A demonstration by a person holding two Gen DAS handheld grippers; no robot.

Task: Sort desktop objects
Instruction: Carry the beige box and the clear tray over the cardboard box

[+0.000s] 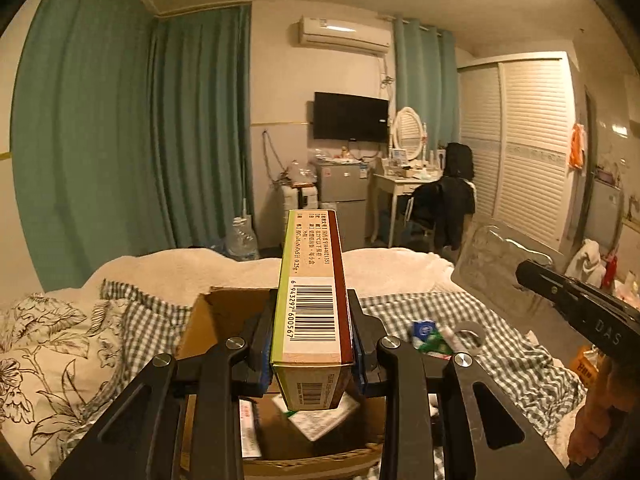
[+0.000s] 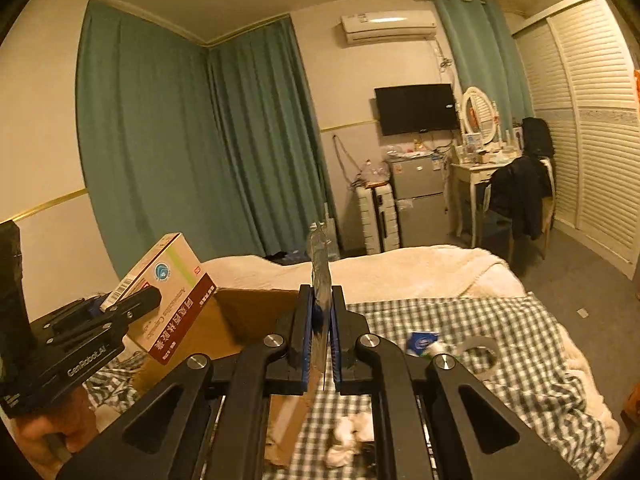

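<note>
Through my left wrist camera, my left tongs (image 1: 313,344) are clamped on a medicine box (image 1: 312,300), held above the open cardboard box (image 1: 208,316) on the bed (image 1: 420,312), with bare checkered bedding to the right. Through my right wrist camera, my right tongs (image 2: 320,332) are pinched nearly closed on a clear plastic blister tray (image 2: 319,264), seen edge-on above the bed's checkered cover, just right of the cardboard box rim.

Your white, green and maroon medicine box (image 1: 314,300) hangs over a brown cardboard box (image 1: 224,312); beside that box, green-and-white checked bedding (image 2: 460,320) and a black-on-cream floral pillow (image 1: 48,352).
</note>
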